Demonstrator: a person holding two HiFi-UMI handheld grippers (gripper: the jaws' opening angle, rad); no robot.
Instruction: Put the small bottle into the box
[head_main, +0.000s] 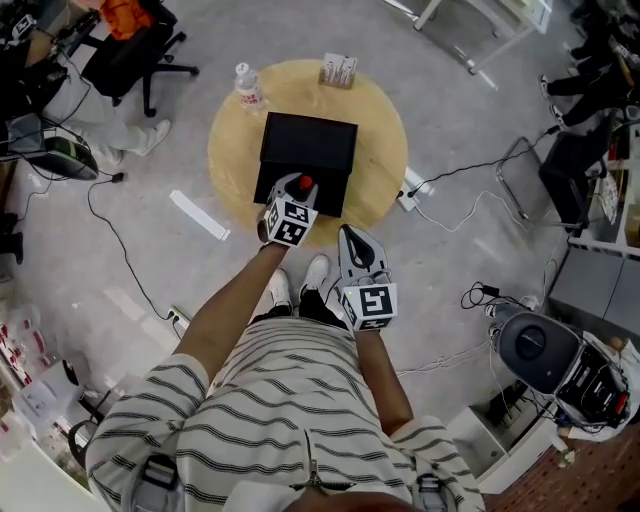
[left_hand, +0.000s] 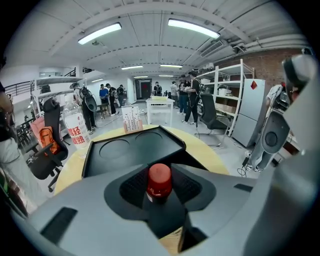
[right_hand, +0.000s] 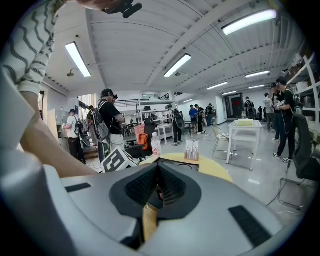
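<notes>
Within left hand-held gripper (left_hand: 159, 196) sits small bottle (left_hand: 159, 180).

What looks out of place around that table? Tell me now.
Nothing is spilled or broken. The small bottle sits upright in the left tongs, at the near edge of the black box. The one stray thing is a white strip lying askew on the floor left of the table.
</notes>
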